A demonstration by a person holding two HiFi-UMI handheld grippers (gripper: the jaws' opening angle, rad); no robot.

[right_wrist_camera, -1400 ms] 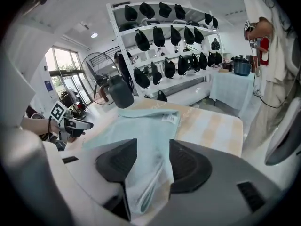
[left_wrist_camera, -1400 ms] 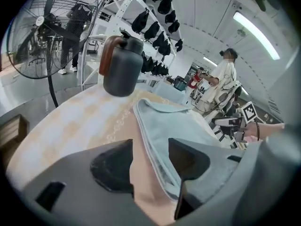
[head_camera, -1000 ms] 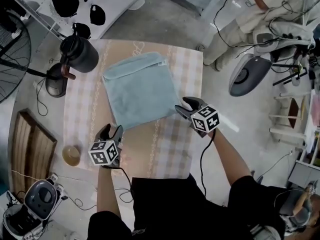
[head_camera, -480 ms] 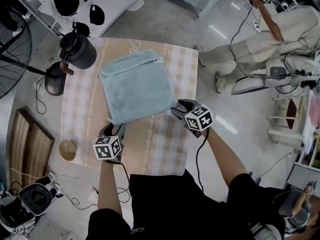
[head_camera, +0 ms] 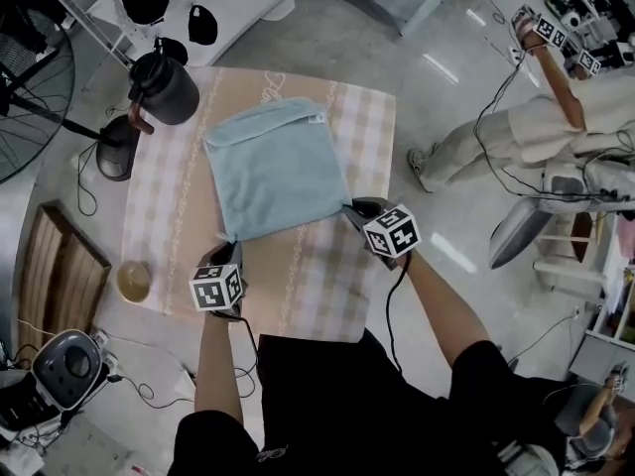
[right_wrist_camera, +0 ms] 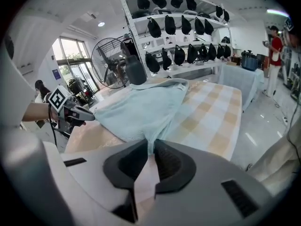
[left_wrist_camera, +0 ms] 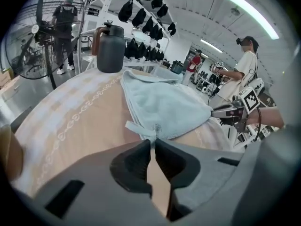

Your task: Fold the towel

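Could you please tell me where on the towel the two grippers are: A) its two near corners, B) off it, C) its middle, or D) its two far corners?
A: the left gripper and right gripper each sit at a near corner of the towel, jaws closing with that corner between them.

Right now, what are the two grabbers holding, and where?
The towel: the left gripper pinches its near left corner, the right gripper its near right corner, both with jaws closing on the cloth.
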